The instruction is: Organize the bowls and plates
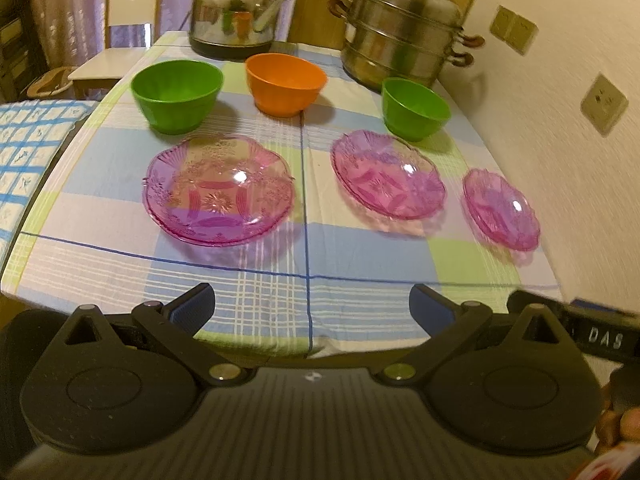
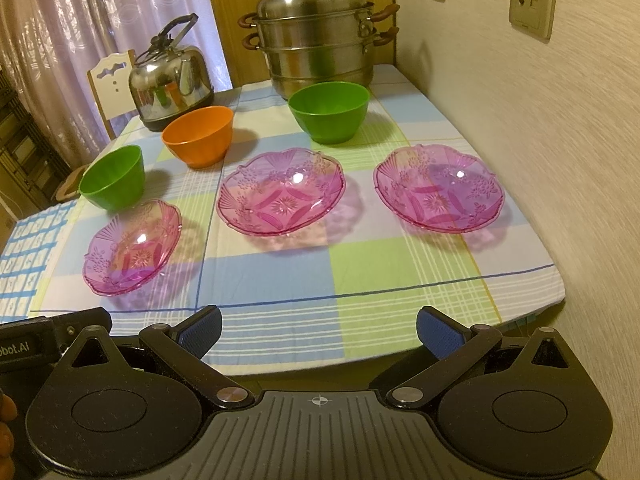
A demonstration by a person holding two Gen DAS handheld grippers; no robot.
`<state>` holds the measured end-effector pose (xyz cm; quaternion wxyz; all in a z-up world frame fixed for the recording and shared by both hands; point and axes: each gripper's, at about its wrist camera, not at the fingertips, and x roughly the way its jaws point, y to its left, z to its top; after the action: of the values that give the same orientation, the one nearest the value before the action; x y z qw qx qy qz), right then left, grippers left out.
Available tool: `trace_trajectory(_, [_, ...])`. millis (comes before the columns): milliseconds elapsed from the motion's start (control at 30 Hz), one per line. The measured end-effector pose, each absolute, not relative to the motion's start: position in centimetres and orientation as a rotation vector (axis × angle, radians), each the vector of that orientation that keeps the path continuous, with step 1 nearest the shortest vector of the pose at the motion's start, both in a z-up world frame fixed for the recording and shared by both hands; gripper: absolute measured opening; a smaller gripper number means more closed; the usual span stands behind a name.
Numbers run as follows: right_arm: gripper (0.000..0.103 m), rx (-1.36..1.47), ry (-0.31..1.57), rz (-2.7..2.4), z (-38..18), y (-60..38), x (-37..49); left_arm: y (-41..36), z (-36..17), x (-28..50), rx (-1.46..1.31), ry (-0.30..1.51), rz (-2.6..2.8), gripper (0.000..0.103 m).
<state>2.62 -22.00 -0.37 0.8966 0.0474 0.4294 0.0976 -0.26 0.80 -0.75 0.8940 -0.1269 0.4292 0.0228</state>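
Three pink glass plates lie in a row on the checked tablecloth: left plate [image 1: 219, 190] [image 2: 132, 246], middle plate [image 1: 388, 178] [image 2: 280, 192], right plate [image 1: 501, 208] [image 2: 439, 188]. Behind them stand a green bowl at the left [image 1: 177, 95] [image 2: 113, 178], an orange bowl [image 1: 285, 83] [image 2: 198, 135] and a green bowl at the right [image 1: 414, 108] [image 2: 329, 110]. My left gripper [image 1: 311, 306] is open and empty over the table's near edge. My right gripper [image 2: 319, 332] is open and empty, also at the near edge.
A steel kettle [image 1: 236, 12] [image 2: 171, 78] and a stacked steel steamer pot [image 1: 400, 28] [image 2: 316, 32] stand at the back of the table. A wall [image 2: 560, 160] borders the table on the right. A chair [image 1: 120, 28] stands at the far left.
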Motion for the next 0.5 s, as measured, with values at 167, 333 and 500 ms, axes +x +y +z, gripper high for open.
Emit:
trace_trajectory(167, [0.103,0.088,0.880,0.217,-0.4,-21.4,2.9,3.3,-0.8,0.5,-0.321,0.880,0.074,0.103])
trace_trajectory(333, [0.103,0.115,0.878,0.264,-0.6,-20.2,4.3,7.4,-1.0,1.9,-0.360,0.866,0.132,0.103])
trace_trajectory(500, [0.102,0.126,0.878,0.337,-1.0,-17.7,6.5,11.7,-1.7,4.1,-0.341,0.852,0.124,0.103])
